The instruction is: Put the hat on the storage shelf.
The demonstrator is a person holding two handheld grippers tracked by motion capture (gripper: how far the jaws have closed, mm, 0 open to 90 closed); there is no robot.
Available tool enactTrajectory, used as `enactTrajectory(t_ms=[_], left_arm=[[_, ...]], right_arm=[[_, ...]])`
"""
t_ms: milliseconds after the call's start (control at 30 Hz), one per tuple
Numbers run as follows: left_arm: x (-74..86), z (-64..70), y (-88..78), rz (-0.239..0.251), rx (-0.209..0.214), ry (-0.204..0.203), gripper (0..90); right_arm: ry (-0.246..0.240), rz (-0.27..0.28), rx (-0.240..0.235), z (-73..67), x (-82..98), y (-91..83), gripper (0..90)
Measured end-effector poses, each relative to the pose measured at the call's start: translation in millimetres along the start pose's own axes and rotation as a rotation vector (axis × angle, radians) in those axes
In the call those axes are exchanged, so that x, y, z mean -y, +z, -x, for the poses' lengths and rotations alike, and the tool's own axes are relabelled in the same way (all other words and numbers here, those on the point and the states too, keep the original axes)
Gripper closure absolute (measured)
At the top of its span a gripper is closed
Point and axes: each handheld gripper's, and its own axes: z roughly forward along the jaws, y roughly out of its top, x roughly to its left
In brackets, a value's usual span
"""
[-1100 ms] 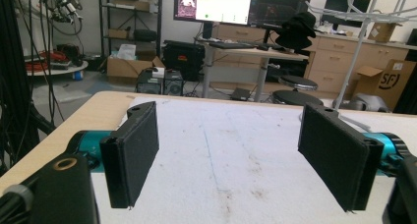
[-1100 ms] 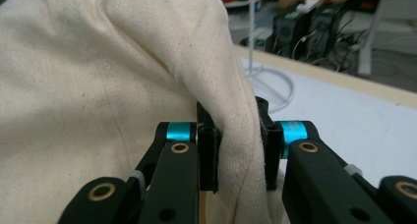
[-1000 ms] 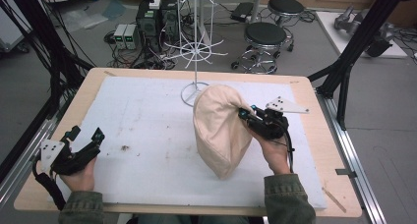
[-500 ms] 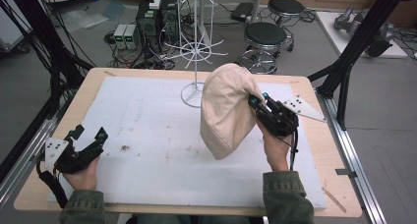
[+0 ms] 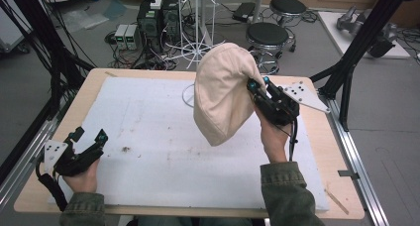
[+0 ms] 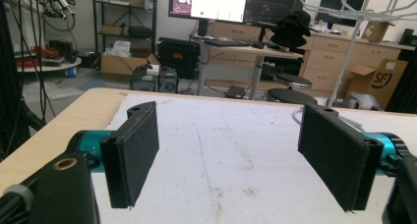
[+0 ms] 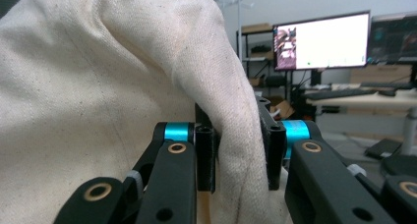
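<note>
right gripper (image 5: 253, 84) was clamped on a fold of the cream hat (image 5: 220, 94), lifting it clear of the table (image 5: 148, 132), probably toward the wire rack (image 5: 198, 18) at twelve o'clock; left gripper (image 5: 91, 141) rested wide open, empty, at eight o'clock.

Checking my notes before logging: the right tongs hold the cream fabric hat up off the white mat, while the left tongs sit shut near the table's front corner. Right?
Not quite: the left tongs are open, nothing between them, per the left gripper view. The right tongs do grip the cream fabric hat above the white mat.
</note>
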Motion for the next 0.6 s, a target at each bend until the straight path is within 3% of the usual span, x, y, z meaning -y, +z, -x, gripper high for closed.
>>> enactTrajectory(t_ms=[200,367,500,600], left_arm=[[0.4,0.1,0.7,0.0,0.003,0.002,23.7],[0.9,-0.3,1.4,-0.011,0.001,0.0,23.7],[0.9,0.2,1.1,-0.007,0.002,-0.001,23.7],[1.0,-0.1,1.1,-0.004,0.0,-0.005,23.7]], right_arm=[[0.012,0.044,0.059,-2.7,-19.3,10.3,74.2],[0.011,0.119,0.115,-9.4,-33.9,20.6,73.3],[0.034,0.14,0.124,-10.9,-39.0,27.8,73.3],[0.019,0.142,0.118,-10.8,-42.3,34.2,73.3]])
